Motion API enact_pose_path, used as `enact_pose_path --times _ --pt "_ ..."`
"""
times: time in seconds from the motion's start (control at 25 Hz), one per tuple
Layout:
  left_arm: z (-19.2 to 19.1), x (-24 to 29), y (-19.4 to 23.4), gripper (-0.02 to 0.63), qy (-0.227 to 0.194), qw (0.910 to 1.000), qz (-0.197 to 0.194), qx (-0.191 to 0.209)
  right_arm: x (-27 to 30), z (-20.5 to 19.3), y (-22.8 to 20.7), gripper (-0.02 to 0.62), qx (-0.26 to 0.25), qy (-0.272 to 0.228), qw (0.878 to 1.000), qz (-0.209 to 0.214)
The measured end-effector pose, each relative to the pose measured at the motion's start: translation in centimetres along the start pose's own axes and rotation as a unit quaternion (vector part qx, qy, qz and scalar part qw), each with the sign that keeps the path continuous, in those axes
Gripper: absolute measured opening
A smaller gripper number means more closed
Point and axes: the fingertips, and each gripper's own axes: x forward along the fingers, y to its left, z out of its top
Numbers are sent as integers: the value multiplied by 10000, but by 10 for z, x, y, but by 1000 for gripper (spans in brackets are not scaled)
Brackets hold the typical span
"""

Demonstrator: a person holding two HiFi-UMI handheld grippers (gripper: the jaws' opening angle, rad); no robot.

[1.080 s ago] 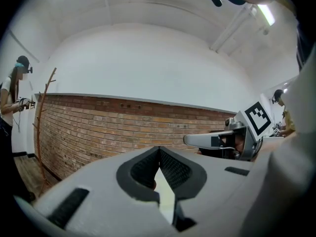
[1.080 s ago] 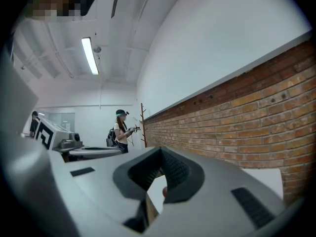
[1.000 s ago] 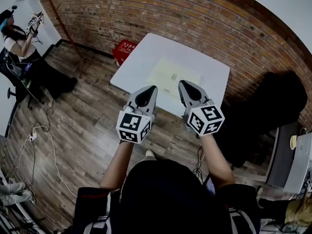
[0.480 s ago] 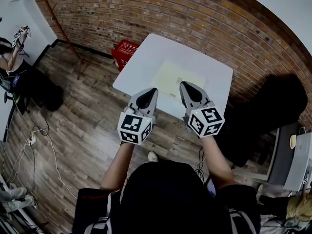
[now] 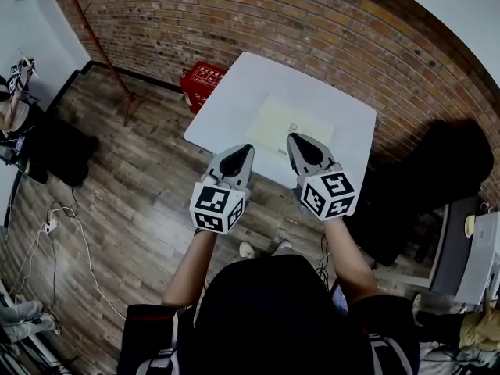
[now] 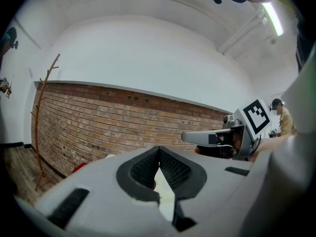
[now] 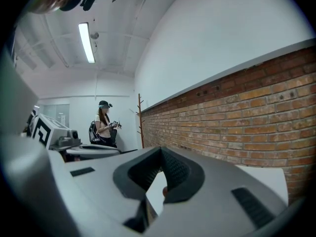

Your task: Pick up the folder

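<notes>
A pale yellow folder (image 5: 283,126) lies flat on the white table (image 5: 234,92), toward its near side. My left gripper (image 5: 246,144) hangs over the table's near edge, just left of the folder's near corner, jaws shut and empty. My right gripper (image 5: 293,137) is beside it, its tip over the folder's near edge, also shut on nothing. In the left gripper view the left gripper (image 6: 159,150) has its pads meeting, with the right gripper (image 6: 222,137) to the right of it. The right gripper view shows the right gripper (image 7: 159,152) with its pads pressed together.
A brick wall (image 5: 328,30) runs behind the table. A red basket (image 5: 205,80) stands on the wood floor at the table's left corner, beside a wooden pole stand (image 5: 98,49). A dark bulky shape (image 5: 445,170) sits to the right. A person (image 7: 104,125) stands far off to the left.
Both grippers have crept forward toward the table and a little lower, jaws still shut. The person at the far left has moved toward the picture's edge.
</notes>
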Motion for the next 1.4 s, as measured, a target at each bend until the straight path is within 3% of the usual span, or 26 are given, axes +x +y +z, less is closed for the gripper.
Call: enact_pose_path --times 0.6,0.96,1.24,1.4 --pt "-23 20 -2 17 205 9997 6 -130 15 -17 -18 28 -28 119 9998 141" --pt "-45 51 -6 17 150 9973 -209 -687 30 -40 -52 29 -98 440 9988 185" --pt "-80 68 -5 17 391 9938 -51 -1042 41 -61 -60 29 -248 649 9948 745" --pt "-91 86 -6 17 475 9926 -39 -1114 47 -70 -74 30 -337 749 9933 818"
